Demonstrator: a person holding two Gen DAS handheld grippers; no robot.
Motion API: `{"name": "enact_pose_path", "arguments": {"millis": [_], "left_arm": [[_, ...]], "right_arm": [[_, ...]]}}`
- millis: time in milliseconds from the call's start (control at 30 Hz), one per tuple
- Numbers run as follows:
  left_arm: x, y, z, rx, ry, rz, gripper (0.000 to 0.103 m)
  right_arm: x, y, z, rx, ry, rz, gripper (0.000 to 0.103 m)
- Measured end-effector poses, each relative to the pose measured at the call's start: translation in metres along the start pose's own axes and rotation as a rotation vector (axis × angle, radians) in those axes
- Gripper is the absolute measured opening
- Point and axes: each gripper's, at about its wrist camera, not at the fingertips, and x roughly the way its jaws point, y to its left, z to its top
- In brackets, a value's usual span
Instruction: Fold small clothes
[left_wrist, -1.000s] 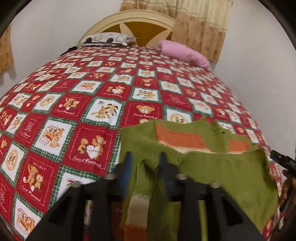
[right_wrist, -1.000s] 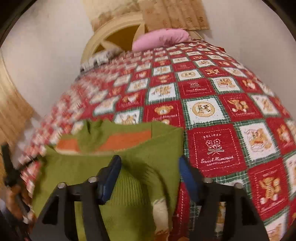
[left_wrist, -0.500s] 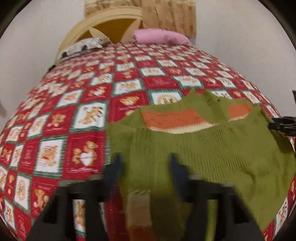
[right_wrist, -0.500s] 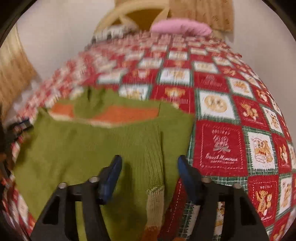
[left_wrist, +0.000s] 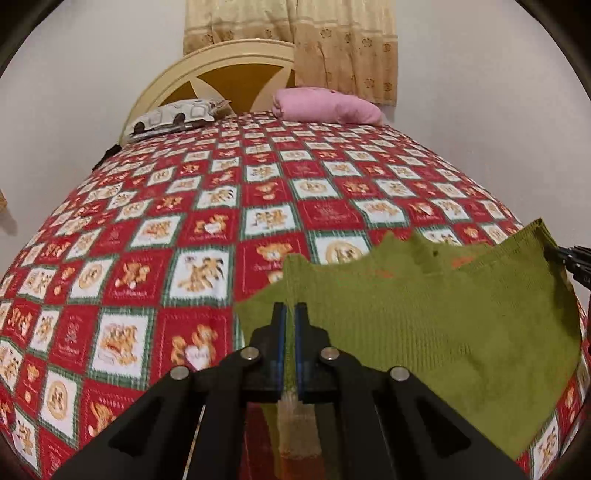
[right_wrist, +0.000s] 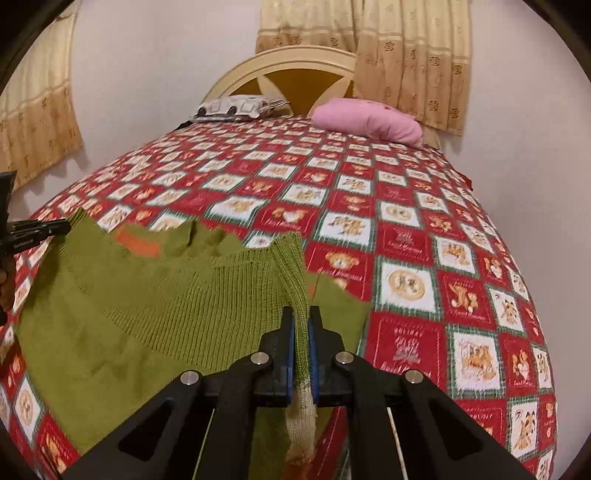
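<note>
On the bed (left_wrist: 155, 229), over a red quilt (right_wrist: 424, 236) printed with teddy-bear squares, a green sweater (left_wrist: 436, 332) lies near the foot end. Both claws pinch its lower part and hold that part raised off the quilt.

From the left wrist view, the left claw (left_wrist: 290, 317) is closed tight on a ribbed green edge, with a cream and orange cuff (left_wrist: 295, 424) hanging below between the black arms. The green knit stretches away to the right, where the tip of the other claw shows at the frame edge, touching the far corner of the cloth.

From the right wrist view, the right claw (right_wrist: 302, 325) is likewise closed on a ribbed sleeve (right_wrist: 293, 266), whose cream cuff (right_wrist: 301, 421) dangles under the pads. The sweater (right_wrist: 147, 302) spreads to the left, and an orange band (right_wrist: 138, 245) shows beyond the raised edge. The left claw's tip (right_wrist: 35, 230) meets the cloth's far corner.

At the head of the bed sit a pink pillow (left_wrist: 325, 105) and a patterned pillow (left_wrist: 170, 118), against a cream headboard (left_wrist: 221, 70). Beige curtains (right_wrist: 399, 55) hang behind.
</note>
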Motion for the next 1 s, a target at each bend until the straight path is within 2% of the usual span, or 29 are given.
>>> {"name": "enact_pose_path", "arguments": {"millis": [200,333,433,600,767,933,1000], "left_arm": [[0.043,0.009,0.005,-0.053,0.057,0.047,0.005],[0.063,0.005,-0.001,-0.043,0.085,0.076,0.005],[0.061,0.004,-0.001,-0.053,0.077,0.071,0.005],[0.051,0.003,0.011,-0.041,0.024,0.076,0.005],[0.058,0.003,0.017,-0.051,0.027,0.076,0.005],[0.082,0.004,0.016,-0.064,0.076,0.093,0.005],[0.089,0.004,0.012,-0.063,0.099,0.104,0.008]], "right_arm": [[0.030,-0.010,0.009,0.056,0.034,-0.008,0.005],[0.053,-0.013,0.002,0.068,0.079,-0.040,0.005],[0.062,-0.019,-0.006,0.090,0.095,-0.041,0.005],[0.062,-0.018,-0.002,0.080,0.073,-0.050,0.005],[0.061,-0.021,0.002,0.106,0.051,-0.062,0.005],[0.073,-0.026,-0.004,0.117,0.093,-0.094,0.005],[0.088,-0.028,-0.010,0.125,0.154,-0.065,0.005]]}}
